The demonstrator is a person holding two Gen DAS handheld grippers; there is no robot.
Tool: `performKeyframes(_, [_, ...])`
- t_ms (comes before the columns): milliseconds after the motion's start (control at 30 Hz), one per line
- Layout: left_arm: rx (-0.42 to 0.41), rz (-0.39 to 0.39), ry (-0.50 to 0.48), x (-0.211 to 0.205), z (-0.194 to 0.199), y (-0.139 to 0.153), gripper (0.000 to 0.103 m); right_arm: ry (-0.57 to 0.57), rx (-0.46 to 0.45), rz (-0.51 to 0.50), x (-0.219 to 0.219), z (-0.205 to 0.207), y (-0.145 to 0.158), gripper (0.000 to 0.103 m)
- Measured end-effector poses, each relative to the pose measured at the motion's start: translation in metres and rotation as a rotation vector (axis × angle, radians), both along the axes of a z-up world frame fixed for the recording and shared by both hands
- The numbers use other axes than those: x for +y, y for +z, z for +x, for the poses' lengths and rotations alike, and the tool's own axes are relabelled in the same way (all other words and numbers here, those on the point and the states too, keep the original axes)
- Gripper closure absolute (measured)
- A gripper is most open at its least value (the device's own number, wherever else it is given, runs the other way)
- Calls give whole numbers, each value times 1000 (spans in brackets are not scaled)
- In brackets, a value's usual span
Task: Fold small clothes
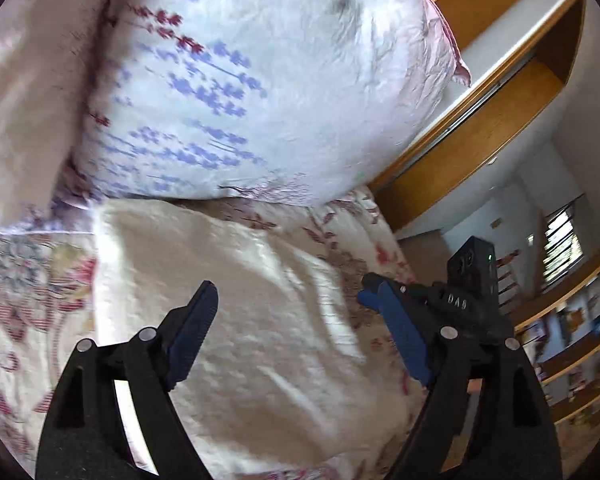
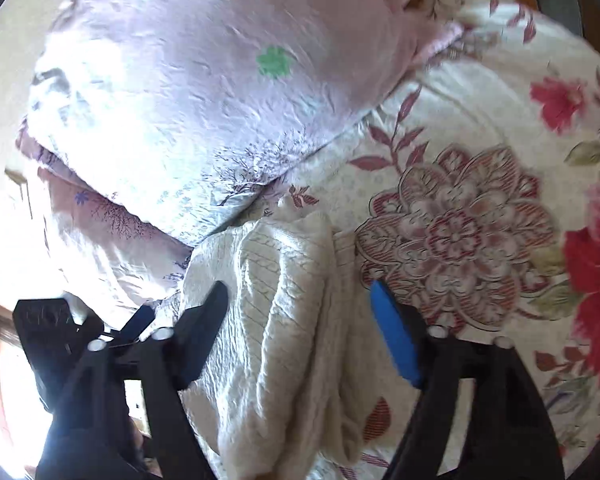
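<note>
**A:** Where's the garment now?

**B:** The cream knitted garment [image 2: 284, 320] lies on the flowered bedspread [image 2: 480, 208], right under both claws, bunched into long ridges. Its far end stops just short of the lilac pillow [image 2: 188, 100] ahead of them.

**A:** Is either claw holding it?

**B:** No. The left claw [image 1: 296, 320] is spread wide above the cloth, with nothing between its fingers but the knit lying below. The right claw [image 2: 300, 312] stands partly open astride a thick ridge of the knit; I can't see the pads pressing on anything.

**A:** So what would make this step go well?

**B:** My guess is they're taking hold for the next fold. I'd have each claw come down on an outer edge, not on the middle of a ridge, so only the layers meant to move come up. The right one looks poised over a doubled fold; biting that whole roll would drag the lot.

**A:** And the bedspread?

**B:** That's the risk. Going too deep could pinch it along with the knit. Shallow bite, both sides lifted together, and keep the fold clear of the pillow just ahead.
</note>
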State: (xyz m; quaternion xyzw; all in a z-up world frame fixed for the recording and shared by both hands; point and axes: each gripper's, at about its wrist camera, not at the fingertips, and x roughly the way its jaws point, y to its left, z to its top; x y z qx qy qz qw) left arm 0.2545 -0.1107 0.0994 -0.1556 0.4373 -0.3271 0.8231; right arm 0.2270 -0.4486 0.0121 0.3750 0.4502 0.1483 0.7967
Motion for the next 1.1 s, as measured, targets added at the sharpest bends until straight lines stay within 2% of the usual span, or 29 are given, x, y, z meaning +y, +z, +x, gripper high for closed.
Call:
performKeyframes(133, [-36, 112, 59, 24, -19, -7, 18, 11, 86, -16, 8, 15, -11, 54])
performKeyframes(267, [0, 178, 76, 37, -31, -26, 18, 29, 119, -38, 20, 17, -17, 54])
performKeyframes(333, [25, 195, 76, 32, -33, -37, 18, 38, 127, -21, 22, 19, -21, 64])
performKeyframes(367, [30, 199, 72, 26, -34, -41, 18, 47, 120, -20, 25, 23, -25, 75])
performKeyframes(400, [28, 206, 64, 22, -36, -44, 18, 54, 112, -33, 27, 25, -25, 81])
performKeyframes(467, [9, 237, 49, 14, -39, -45, 18, 71, 81, -50, 33, 26, -21, 85])
performKeyframes(733, [-53, 417, 54, -8, -37, -53, 13, 88, 15, -119, 47, 32, -9, 87])
performKeyframes(900, [-43, 450, 57, -9, -35, -58, 12, 78, -39, -162, 47, 29, 2, 89])
performKeyframes(1100, [-30, 453, 55, -8, -31, -62, 12, 71, -131, -242, 56, 38, 27, 89])
